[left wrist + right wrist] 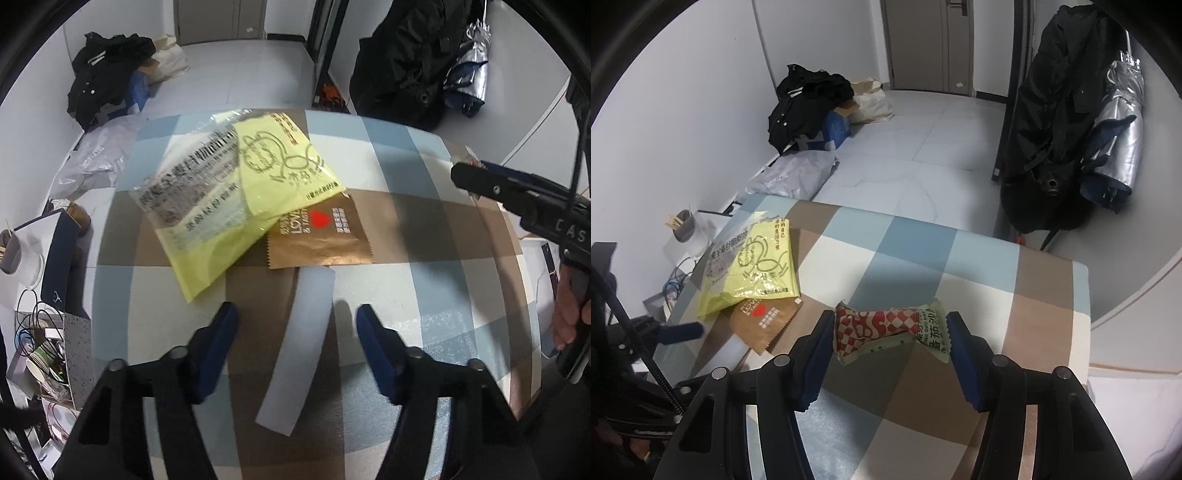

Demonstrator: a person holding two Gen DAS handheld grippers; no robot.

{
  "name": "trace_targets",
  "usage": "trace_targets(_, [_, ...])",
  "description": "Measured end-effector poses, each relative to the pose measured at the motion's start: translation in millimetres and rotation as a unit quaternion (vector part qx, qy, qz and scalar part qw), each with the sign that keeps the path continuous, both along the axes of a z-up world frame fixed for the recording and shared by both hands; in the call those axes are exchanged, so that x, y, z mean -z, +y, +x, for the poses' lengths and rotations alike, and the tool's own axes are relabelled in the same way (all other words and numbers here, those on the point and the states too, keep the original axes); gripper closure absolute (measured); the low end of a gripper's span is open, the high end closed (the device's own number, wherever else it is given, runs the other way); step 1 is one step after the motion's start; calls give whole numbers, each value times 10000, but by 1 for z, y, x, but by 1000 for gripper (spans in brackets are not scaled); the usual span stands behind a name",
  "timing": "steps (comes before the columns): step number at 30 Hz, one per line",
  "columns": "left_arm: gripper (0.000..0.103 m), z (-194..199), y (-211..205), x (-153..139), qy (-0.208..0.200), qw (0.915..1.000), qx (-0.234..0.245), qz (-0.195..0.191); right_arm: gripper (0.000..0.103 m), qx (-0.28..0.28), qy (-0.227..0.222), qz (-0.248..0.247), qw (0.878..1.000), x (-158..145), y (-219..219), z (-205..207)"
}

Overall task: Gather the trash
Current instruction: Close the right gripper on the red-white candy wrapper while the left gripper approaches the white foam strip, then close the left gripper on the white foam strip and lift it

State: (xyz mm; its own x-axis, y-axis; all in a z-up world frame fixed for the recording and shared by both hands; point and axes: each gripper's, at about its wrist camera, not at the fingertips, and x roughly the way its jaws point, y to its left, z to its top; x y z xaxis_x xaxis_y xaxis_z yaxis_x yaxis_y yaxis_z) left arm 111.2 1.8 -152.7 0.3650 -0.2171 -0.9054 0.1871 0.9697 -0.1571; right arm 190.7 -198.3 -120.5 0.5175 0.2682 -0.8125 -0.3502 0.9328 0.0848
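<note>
Left tongs: the left gripper points down at the checked tablecloth in the lower centre of the left wrist view. Its jaws stand apart, either side of a white paper strip that lies flat on the cloth. No pad touches the strip.
Right tongs: the right gripper fills the lower centre of the right wrist view. Its jaws are clamped on a red-and-white checked wrapper. Both pads appear to press the wrapper's ends, and its shadow on the cloth suggests it is raised slightly.
Trash already in hand: the checked wrapper only.
Trash remaining on table: a yellow packet in the upper centre of the left wrist view, overlapping a brown sachet with a red heart, and the white strip just below them.
Collection point: no bin or bag for the trash can be identified in either view.
Progress estimate: early. One item is gripped, none is seen deposited, and three are untouched.
Step in hand (judgement): the left tongs are placed to close on the white strip. Because the strip lies flat, the pads must catch an edge.
</note>
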Motion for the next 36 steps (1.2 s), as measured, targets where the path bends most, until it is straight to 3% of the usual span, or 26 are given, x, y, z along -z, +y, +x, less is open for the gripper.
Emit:
trace_targets(7, [82, -3, -12, -1, -82, 9988, 252, 412, 44, -3, -48, 45, 10000, -5, -4, -5])
trace_targets(14, [95, -7, -19, -6, -114, 9969, 393, 673, 45, -71, -227, 84, 9997, -12, -3, -11])
trace_targets(31, [97, -38, -26, -25, -263, 9978, 251, 546, 45, 278, -445, 351, 9980, -33, -27, -48])
trace_targets(36, [97, -46, -23, -35, -348, 9985, 189, 376, 45, 602, -80, 870, 9944, -30, -53, -60])
